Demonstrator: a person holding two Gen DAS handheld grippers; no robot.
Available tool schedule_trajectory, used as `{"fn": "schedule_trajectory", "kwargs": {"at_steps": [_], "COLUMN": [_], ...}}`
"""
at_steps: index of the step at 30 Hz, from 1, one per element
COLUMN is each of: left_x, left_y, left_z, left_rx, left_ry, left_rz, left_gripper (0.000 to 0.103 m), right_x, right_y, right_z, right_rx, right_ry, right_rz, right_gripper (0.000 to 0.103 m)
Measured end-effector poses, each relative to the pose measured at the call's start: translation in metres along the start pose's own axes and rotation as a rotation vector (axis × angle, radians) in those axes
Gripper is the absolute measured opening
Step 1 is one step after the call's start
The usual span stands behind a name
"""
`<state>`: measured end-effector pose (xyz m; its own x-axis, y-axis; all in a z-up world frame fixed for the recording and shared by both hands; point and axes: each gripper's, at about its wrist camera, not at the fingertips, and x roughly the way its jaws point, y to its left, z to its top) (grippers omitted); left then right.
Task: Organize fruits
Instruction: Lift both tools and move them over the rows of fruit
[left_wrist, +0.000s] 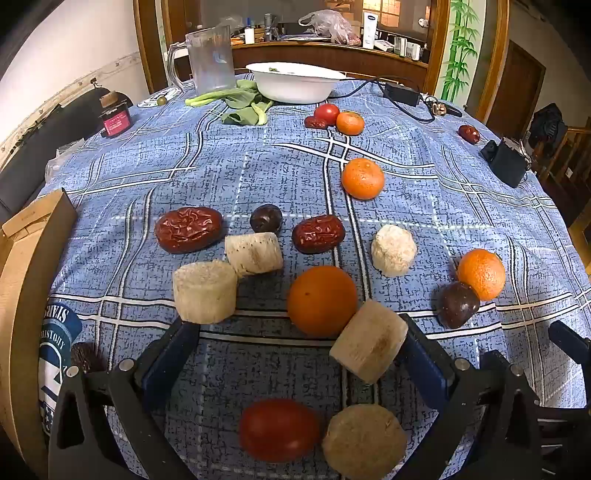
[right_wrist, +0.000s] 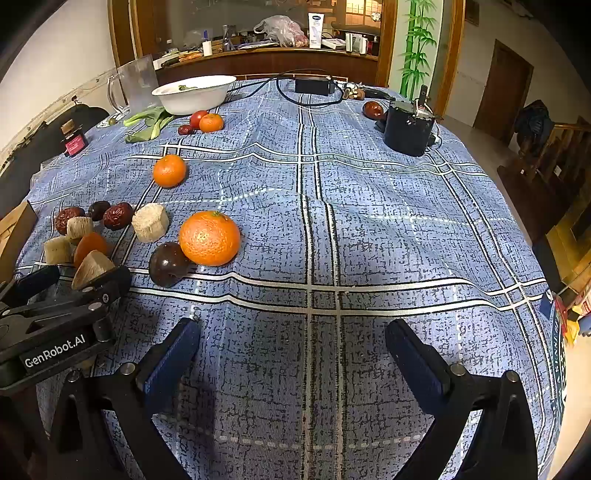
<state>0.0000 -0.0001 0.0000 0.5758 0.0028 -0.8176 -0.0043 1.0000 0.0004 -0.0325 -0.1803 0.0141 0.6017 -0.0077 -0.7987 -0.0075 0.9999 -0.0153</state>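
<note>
Your left tool (left_wrist: 295, 332) is spread wide over the counter (left_wrist: 258, 177), pinching nothing; a smooth orange (left_wrist: 322, 300) and a pale fibrous cut chunk (left_wrist: 369, 341) sit just ahead, apparently unsorted. Your right tool (right_wrist: 295, 350) gapes empty; a dimpled tangerine (right_wrist: 209, 238) lies ahead-left.

cloth (right_wrist: 369, 229): blue, mottled dk specks, white/black grid lines
oranges (left_wrist: 322, 300): orange
dates (left_wrist: 187, 229): dk red, wrinkled
cane bits (left_wrist: 205, 291): pale cream
tomato (left_wrist: 279, 428): red
bowl (left_wrist: 295, 86): white
greens (left_wrist: 240, 107): green
</note>
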Motion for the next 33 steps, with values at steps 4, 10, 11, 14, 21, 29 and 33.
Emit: {"fn": "schedule_trajectory", "kwargs": {"at_steps": [4, 10, 11, 14, 21, 29, 33], "left_x": [0.000, 0.000, 0.000, 0.000, 0.001, 0.004, -0.010], "left_y": [0.000, 0.000, 0.000, 0.000, 0.000, 0.003, 0.017], "left_z": [0.000, 0.000, 0.000, 0.000, 0.003, 0.010, 0.008], "left_rx": [-0.001, -0.001, -0.001, -0.001, 0.005, 0.033, -0.010], "left_ry": [-0.001, 0.000, 0.000, -0.001, 0.026, 0.168, 0.207], "left_rz": [-0.002, -0.002, -0.002, -0.001, -0.002, -0.037, -0.069], "left_gripper": [0.103, 0.103, 0.103, 0.103, 0.103, 0.103, 0.097], "right_x": [0.000, 0.000, 0.000, 0.000, 0.001, 0.007, 0.011], "right_y": [0.000, -0.001, -0.002, -0.003, -0.003, 0.001, 0.000], "right_z": [0.000, 0.000, 0.000, 0.000, 0.000, 0.009, 0.015], "right_rx": [-0.001, 0.002, 0.003, 0.003, 0.003, 0.014, 0.014], "right_ry": [-0.002, -0.002, -0.002, -0.002, -0.002, 0.081, 0.126], "right_rz": [-0.001, -0.003, -0.002, -0.002, -0.003, -0.017, -0.013], "right_gripper": [0.102, 0.102, 0.102, 0.102, 0.102, 0.102, 0.102]}}
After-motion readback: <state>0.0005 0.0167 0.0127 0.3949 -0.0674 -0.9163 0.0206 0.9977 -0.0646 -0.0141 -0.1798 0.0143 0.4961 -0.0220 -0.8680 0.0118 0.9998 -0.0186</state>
